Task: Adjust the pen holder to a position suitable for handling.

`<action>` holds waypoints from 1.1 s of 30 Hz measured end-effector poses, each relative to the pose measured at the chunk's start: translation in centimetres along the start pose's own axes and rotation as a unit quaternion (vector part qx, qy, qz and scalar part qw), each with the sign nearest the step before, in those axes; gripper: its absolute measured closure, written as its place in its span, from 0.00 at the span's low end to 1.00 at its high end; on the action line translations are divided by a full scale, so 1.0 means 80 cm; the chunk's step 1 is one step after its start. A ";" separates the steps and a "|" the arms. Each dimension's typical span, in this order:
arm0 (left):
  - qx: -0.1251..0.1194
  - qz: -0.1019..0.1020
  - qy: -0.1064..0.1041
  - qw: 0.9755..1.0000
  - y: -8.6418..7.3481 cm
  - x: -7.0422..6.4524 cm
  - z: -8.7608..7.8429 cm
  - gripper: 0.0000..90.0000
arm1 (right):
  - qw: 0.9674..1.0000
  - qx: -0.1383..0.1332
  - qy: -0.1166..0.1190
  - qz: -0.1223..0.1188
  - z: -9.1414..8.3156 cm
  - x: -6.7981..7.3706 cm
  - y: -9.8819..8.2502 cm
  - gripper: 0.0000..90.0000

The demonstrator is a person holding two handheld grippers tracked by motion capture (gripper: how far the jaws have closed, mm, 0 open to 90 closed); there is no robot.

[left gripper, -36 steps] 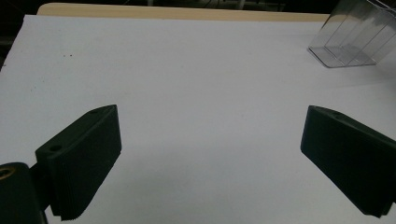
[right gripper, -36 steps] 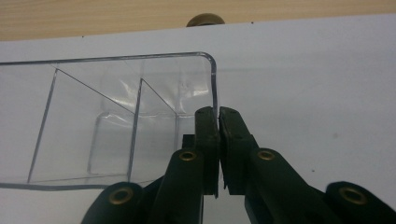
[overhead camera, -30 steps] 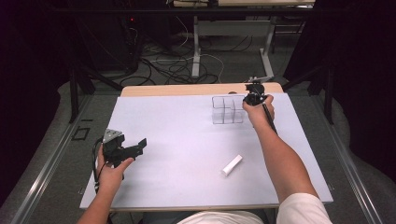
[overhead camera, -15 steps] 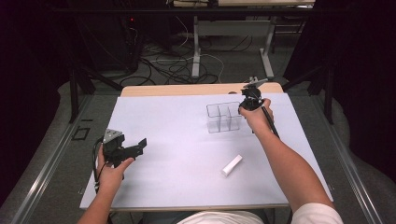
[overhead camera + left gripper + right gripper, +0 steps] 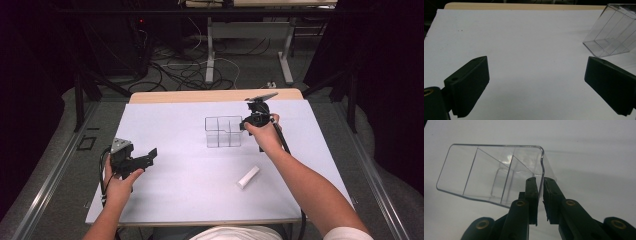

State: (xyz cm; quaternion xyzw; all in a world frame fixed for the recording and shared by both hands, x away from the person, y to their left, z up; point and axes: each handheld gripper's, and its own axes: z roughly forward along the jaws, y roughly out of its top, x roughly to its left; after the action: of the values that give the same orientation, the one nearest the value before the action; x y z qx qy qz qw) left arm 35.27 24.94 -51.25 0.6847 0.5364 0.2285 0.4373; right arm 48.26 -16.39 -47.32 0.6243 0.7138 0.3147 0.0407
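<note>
1. High view: the white sheet [image 5: 190,165] covers most of the bench [image 5: 215,95], whose bare wooden strip shows along the 12 o'clock edge. The clear divided box [image 5: 223,132] stands right of centre toward 1 o'clock, well inside every edge. The right hand-held gripper [image 5: 248,121] meets the box's 3 o'clock wall. A small white stick [image 5: 248,177] lies at 5 o'clock from the box, well apart from it. The left hand-held gripper [image 5: 148,156] sits at 9 o'clock on the sheet, near the left edge, with broad open sheet between it and the box.

2. Left gripper view: its two black jaws stand wide apart, released, with nothing between them but bare sheet. The box [image 5: 611,32] is at 2 o'clock, seen tilted in this frame, and the wooden bench edge [image 5: 524,6] runs along 12 o'clock.

3. Right gripper view: the right hand-held gripper [image 5: 540,185] is clenched on the box's thin end wall, one jaw inside and one outside; its jaws have just eased slightly apart, the wall between them. Here the box's [image 5: 489,175] inner dividers and rounded rim corner show plainly.
</note>
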 end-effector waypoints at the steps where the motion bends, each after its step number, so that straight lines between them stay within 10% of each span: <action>1: -0.001 0.000 0.000 1.000 0.000 0.000 -0.001 0.06 | 1.000 0.001 0.003 -0.001 0.000 0.002 -0.001 0.91; 20: -0.002 -0.002 0.001 1.000 0.000 0.002 -0.002 0.06 | 0.999 0.012 0.049 -0.009 0.005 0.019 -0.008 0.83; 33: -0.001 -0.005 0.004 1.000 0.000 0.008 -0.002 0.07 | 0.993 -0.042 0.086 -0.076 -0.012 0.018 -0.012 0.57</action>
State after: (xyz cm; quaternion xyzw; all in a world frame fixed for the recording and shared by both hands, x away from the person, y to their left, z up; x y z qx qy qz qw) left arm 35.36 25.60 -51.25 0.6806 0.5414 0.2300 0.4367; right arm 46.72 -15.47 -46.55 0.5369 0.7458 0.3933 0.0290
